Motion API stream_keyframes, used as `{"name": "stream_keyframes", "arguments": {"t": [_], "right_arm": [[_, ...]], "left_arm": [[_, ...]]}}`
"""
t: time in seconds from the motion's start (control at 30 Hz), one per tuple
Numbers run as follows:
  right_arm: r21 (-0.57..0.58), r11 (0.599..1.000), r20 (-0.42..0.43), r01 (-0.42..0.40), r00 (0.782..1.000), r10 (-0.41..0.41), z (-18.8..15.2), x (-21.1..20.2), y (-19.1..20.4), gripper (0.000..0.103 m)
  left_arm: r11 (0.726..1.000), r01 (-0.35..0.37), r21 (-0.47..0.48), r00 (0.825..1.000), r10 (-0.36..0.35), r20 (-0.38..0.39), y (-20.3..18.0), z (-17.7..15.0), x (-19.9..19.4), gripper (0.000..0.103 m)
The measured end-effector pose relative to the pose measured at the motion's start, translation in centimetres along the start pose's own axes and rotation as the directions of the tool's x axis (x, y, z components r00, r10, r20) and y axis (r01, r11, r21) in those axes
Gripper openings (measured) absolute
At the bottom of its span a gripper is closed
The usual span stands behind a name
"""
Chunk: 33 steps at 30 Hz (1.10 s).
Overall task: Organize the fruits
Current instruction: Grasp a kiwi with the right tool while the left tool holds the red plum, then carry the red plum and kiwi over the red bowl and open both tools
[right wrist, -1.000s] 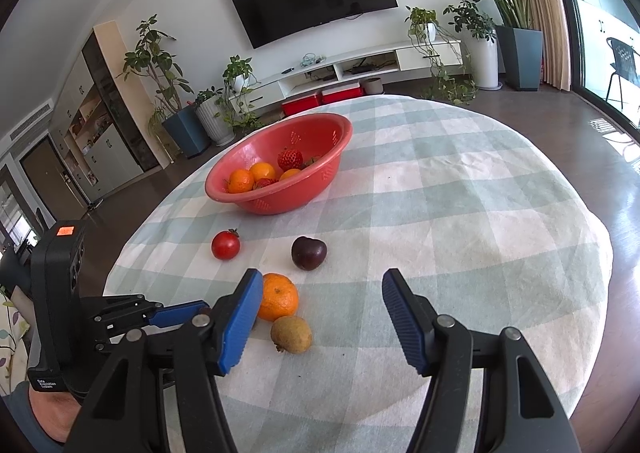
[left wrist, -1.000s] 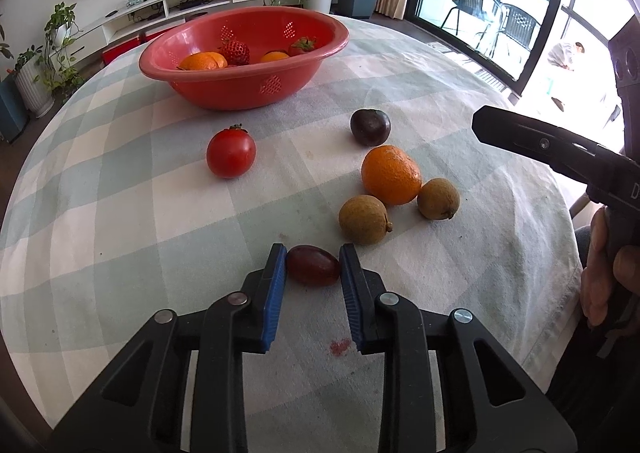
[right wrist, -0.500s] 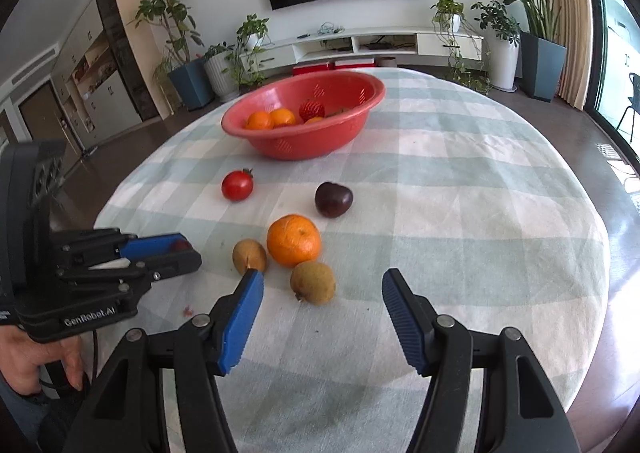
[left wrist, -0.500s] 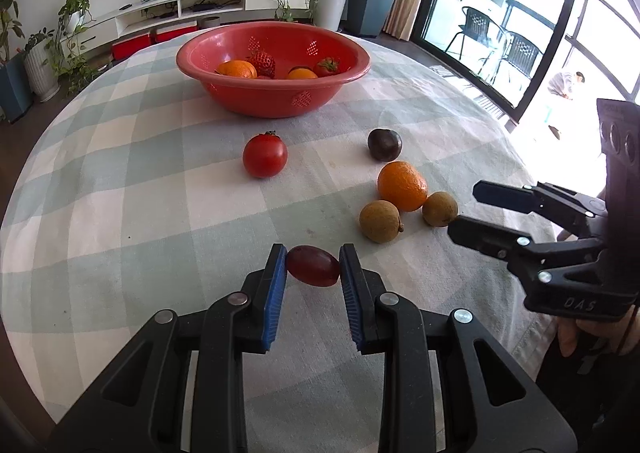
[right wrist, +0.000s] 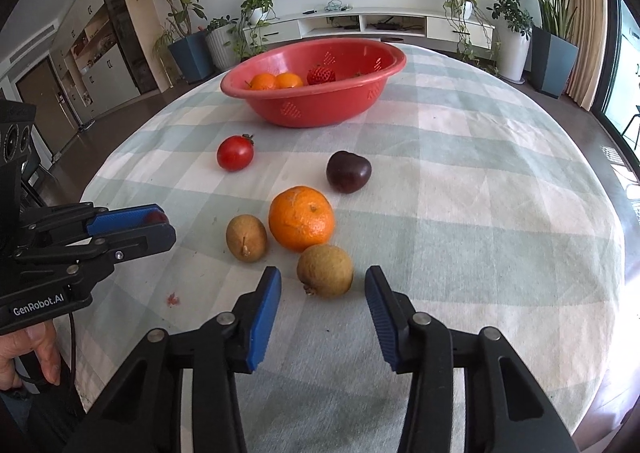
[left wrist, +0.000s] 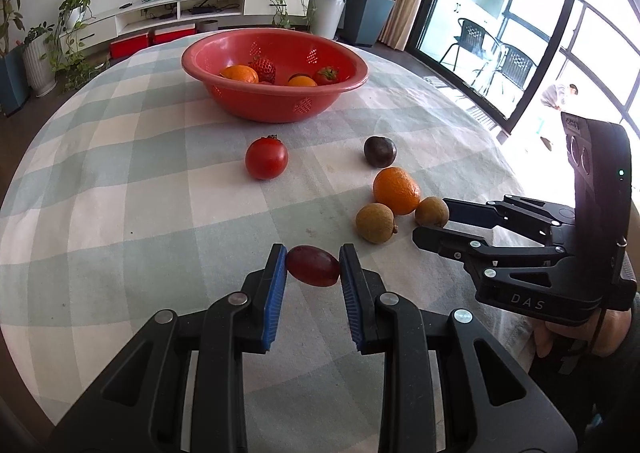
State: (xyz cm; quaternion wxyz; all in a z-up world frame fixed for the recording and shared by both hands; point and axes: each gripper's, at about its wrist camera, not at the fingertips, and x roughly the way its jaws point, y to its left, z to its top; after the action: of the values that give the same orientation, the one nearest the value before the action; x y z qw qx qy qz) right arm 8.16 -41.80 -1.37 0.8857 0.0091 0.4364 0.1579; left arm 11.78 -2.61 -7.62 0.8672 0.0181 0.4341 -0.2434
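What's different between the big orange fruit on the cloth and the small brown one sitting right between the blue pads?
The orange is bright orange and clearly larger; the brown fruit is dull tan and smaller. The orange lies farther from the right gripper, outside its pads; the brown fruit sits between the open pads, which have just been closing and do not touch it yet. Both are roundish and rest on the checked tablecloth.

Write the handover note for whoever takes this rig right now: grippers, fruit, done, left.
Left gripper: shut on a red grape, off the cloth.
Right gripper: jaws just been closing around the nearest brown fruit, pads not touching yet.
Done: oranges and strawberries lie in the red bowl.
Left on the table: tomato, dark plum, orange, second brown fruit.
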Motion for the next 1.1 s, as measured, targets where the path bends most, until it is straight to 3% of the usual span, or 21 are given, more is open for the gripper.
{"name": "stream_keyframes", "arguments": {"t": [0.17,0.73,0.93,1.1], "right_arm": [[-0.007,1.000,0.000,0.001,1.000,-0.001,-0.1,-0.1,0.1,0.031],[0.081,0.996,0.095,-0.025,0.995,0.018,1.3,-3.0,-2.0,0.031],[0.074,0.997,0.140,-0.014,0.990,0.003,3.6,-4.4,-2.9,0.031],[0.036,0.999,0.189,-0.019,0.982,0.012,7.3,-5.3,-3.2,0.031]], "left_arm": [[1.000,0.001,0.000,1.000,-0.001,-0.002,-0.1,-0.1,0.0,0.025],[1.000,0.008,-0.025,1.000,-0.007,0.027,1.0,1.3,-0.9,0.025],[1.000,0.003,-0.010,0.998,-0.002,0.061,1.5,3.8,-1.5,0.025],[0.999,-0.020,0.024,0.994,0.018,0.109,1.9,7.7,-2.3,0.025]]}}
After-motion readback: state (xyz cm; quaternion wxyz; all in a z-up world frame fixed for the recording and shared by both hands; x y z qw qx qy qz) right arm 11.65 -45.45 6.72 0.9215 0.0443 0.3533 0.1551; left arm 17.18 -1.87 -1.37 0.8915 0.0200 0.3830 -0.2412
